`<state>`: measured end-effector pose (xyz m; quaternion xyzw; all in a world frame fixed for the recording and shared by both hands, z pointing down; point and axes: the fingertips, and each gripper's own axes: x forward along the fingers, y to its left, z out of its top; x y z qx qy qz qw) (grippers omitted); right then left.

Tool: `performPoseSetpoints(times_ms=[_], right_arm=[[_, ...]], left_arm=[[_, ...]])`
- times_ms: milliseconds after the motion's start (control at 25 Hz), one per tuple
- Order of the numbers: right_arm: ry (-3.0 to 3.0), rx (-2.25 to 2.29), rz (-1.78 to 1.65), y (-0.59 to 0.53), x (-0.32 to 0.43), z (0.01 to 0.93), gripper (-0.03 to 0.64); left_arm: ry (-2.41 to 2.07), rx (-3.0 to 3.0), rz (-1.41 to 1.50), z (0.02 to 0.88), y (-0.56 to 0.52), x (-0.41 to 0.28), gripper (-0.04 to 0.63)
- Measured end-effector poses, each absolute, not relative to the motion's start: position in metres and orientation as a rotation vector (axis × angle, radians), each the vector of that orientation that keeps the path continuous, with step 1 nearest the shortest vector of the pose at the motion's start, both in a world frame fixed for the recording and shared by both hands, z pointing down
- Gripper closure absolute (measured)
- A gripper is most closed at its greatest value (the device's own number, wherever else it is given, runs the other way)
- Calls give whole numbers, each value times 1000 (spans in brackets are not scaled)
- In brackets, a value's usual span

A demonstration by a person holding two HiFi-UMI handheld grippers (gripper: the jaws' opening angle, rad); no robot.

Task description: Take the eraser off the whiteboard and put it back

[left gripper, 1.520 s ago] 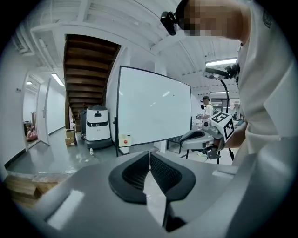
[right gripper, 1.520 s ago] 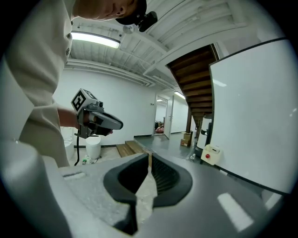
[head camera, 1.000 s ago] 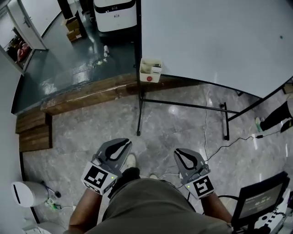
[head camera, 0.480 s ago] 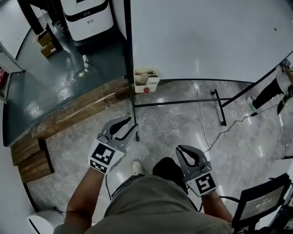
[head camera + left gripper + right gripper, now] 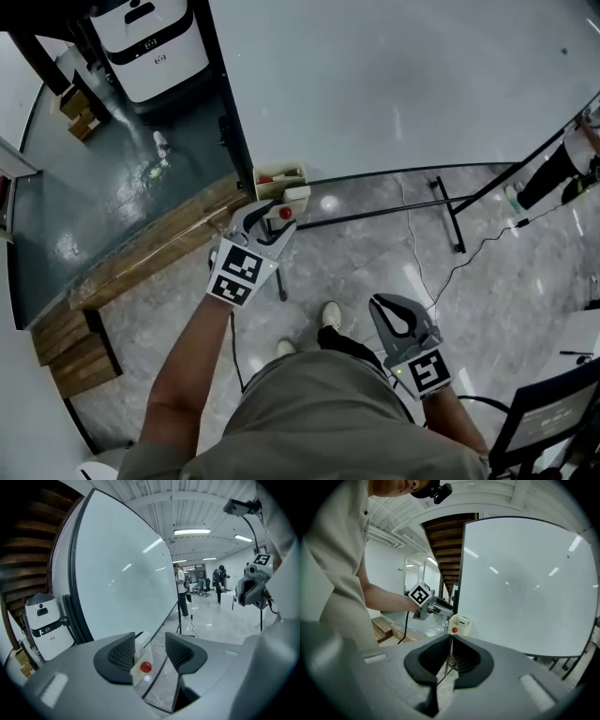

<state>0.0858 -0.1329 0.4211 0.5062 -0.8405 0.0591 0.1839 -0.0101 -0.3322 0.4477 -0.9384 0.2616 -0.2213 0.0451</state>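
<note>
The approach to the pick-up was in hand. The whiteboard (image 5: pixel 394 84) filled the upper right of the head view. A cream holder (image 5: pixel 278 178) with a red dot (image 5: pixel 285 213) hung at its lower left corner, near the centre of the frame. The eraser (image 5: pixel 297 195) seemed to be the pale block at the holder's right side, though that was not certain. The left tool (image 5: pixel 150 644) was right at the holder with its jaws opening. In its own view the holder and pale block sat between the pads, close to the left one, with neither pad pressing on them. The right tool (image 5: pixel 398 309) hung low in the frame, well apart from the board, closed and empty. The next move probably called for centring the block between the pads before closing and lifting it clear.
</note>
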Motion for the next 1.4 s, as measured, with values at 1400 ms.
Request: performPoseSetpoints(times_ms=[1400], right_arm=[[-2287,1533,218,-175,171,431,603]], left_arm=[[652,-2738,-944,512,-397,35,402]])
